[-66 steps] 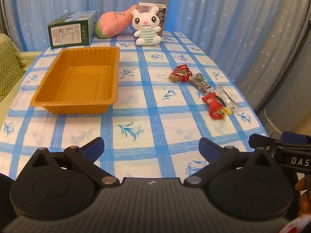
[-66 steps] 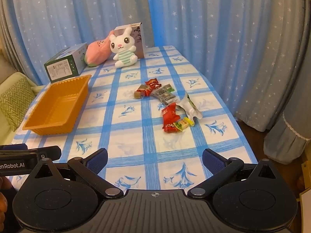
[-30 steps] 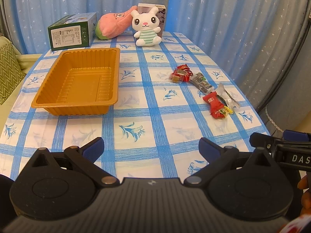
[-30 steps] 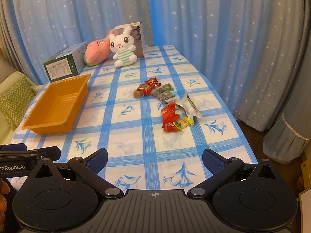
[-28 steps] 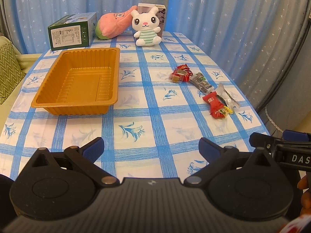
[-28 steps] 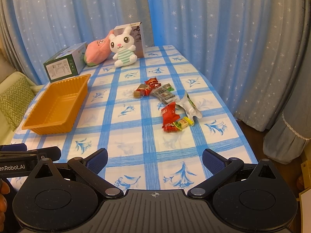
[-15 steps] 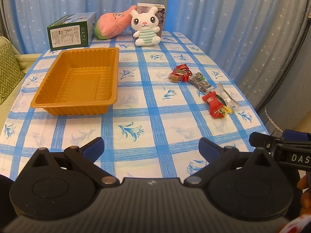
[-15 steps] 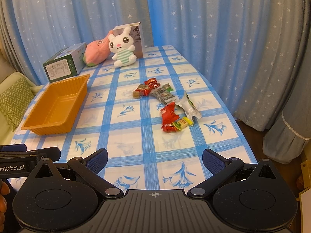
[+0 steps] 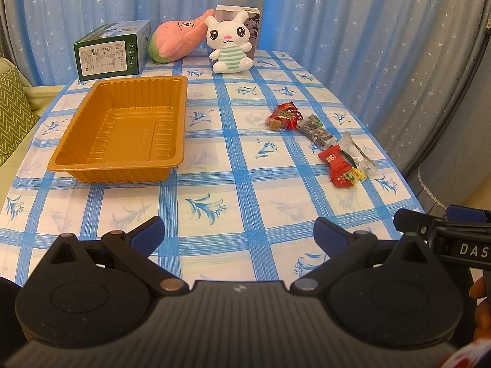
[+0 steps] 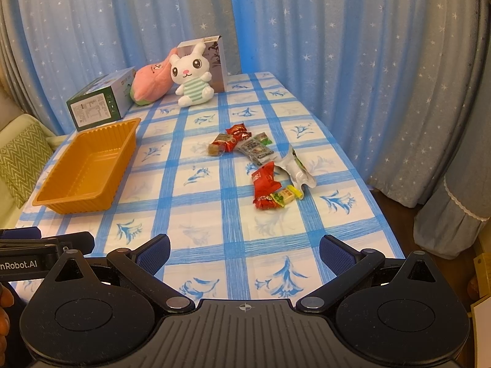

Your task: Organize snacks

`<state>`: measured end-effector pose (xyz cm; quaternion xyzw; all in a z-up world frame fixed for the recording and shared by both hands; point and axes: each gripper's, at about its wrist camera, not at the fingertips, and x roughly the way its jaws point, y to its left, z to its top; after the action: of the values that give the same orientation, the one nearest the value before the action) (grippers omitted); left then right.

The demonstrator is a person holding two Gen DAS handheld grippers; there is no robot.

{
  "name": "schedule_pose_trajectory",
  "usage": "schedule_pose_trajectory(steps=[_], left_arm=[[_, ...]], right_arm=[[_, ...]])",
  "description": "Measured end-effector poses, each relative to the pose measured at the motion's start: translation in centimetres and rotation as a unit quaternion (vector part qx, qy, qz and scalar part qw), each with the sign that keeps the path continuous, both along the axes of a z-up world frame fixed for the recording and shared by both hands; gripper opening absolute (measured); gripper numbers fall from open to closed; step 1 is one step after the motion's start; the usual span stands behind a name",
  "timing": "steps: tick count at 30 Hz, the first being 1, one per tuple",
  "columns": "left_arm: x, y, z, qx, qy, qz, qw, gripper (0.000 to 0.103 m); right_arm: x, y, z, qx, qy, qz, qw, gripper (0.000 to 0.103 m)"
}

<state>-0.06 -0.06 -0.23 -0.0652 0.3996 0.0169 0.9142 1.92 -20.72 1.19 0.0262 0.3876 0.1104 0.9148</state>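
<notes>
Snack packets (image 10: pixel 264 165): crinkled foil and plastic wrappers (red, silver, yellow-green), loosely clustered on the checked tablecloth's (image 9: pixel 245 184) right half. Orange ribbed plastic tray (image 9: pixel 122 132): rectangular, well apart, left. Left gripper (image 9: pixel 237 234), right gripper (image 10: pixel 244 253): both spread wide, holding nothing.
</notes>
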Motion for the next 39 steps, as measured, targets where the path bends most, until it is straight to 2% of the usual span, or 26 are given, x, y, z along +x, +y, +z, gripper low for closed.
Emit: schedule_pose_trajectory(steps=[29, 39], left_arm=[[0.2, -0.7, -0.6, -0.003, 0.000, -0.005, 1.0000, 0.102], [2.0, -0.3, -1.3, -0.018, 0.008, -0.013, 0.9997, 0.102]], right_arm=[[-0.4, -0.4, -0.4, 0.002, -0.001, -0.008, 1.000, 0.103], [2.0, -2.4, -1.4, 0.008, -0.008, -0.040, 0.999, 0.102]])
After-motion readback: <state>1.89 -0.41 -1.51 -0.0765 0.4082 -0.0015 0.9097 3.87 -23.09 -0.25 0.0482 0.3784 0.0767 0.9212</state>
